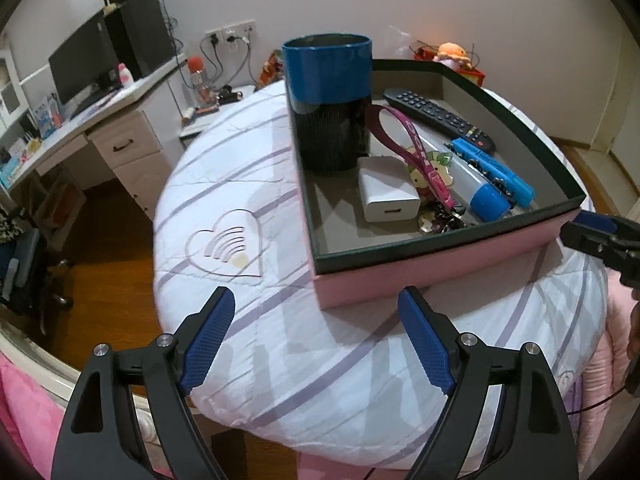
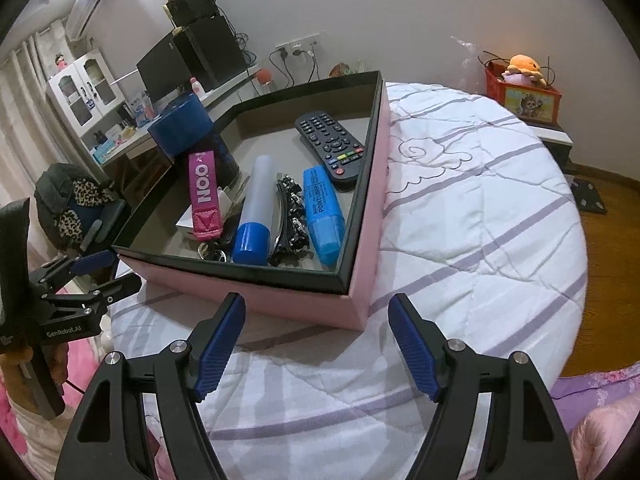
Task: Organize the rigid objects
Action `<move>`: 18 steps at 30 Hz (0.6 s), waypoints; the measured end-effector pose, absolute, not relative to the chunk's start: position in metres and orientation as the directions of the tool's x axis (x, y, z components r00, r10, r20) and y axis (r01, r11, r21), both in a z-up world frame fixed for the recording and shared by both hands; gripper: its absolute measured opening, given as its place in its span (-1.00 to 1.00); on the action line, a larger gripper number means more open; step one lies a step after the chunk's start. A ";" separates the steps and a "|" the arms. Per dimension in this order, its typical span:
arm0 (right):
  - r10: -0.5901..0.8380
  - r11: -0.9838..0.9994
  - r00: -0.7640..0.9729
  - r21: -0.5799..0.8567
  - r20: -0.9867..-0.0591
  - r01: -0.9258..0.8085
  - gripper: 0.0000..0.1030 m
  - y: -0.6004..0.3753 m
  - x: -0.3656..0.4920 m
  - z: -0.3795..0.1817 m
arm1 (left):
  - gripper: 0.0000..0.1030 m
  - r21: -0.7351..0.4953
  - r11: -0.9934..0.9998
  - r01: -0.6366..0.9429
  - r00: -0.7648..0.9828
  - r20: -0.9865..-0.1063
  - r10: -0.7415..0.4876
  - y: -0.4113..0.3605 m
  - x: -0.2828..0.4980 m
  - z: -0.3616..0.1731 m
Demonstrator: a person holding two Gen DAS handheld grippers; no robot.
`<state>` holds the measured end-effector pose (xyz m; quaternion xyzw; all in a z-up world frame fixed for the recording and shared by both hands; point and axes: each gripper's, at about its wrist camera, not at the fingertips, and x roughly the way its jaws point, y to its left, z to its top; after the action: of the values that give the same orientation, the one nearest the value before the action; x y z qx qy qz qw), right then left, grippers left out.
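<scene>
Both tongs, left (image 1: 316,336) and right (image 2: 318,344), stood apart and empty over the bed (image 2: 460,208), just short of the pink box (image 1: 420,276). Remote (image 2: 332,144), highlighter (image 2: 322,208), tube (image 2: 256,216), charger (image 1: 386,194) already lay inside. I'd judged: approach from above, clear the rim, pinch one item across its narrow width.

A round bed (image 1: 280,360) carries everything — white quilt, lilac stripes. One pink-walled tray (image 1: 440,272) lies directly on it.

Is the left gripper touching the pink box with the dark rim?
Apart. In the left wrist view, the left gripper hangs open over the striped quilt, with bare quilt showing between its fingertips and the pink box.
</scene>
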<state>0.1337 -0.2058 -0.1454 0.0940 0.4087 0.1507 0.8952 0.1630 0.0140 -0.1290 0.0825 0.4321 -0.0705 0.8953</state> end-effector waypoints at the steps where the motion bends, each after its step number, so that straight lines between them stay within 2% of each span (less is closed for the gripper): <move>1: 0.338 0.940 0.624 0.285 -0.704 -0.187 0.52 -0.206 0.132 -0.144 | 0.66 0.093 0.977 0.193 0.623 -0.781 -0.049 0.016 0.160 -0.127; 8: 0.297 0.954 0.659 0.236 -0.692 -0.182 0.54 -0.197 0.119 -0.124 | 0.85 0.078 0.986 0.149 0.697 -0.715 -0.049 0.028 0.139 -0.097; 11: 0.292 0.956 0.673 0.220 -0.680 -0.192 0.54 -0.192 0.115 -0.113 | 0.87 0.072 0.986 0.151 0.721 -0.690 -0.060 0.029 0.132 -0.085; 18: 0.253 0.967 0.733 0.158 -0.632 -0.198 0.74 -0.178 0.104 -0.081 | 0.99 0.054 0.989 0.136 0.767 -0.638 -0.071 0.026 0.118 -0.058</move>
<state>0.1037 -0.1785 -0.0806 0.0401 0.3451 0.1211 0.9299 0.1176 0.0261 -0.0584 0.0484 0.3369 -0.0551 0.9387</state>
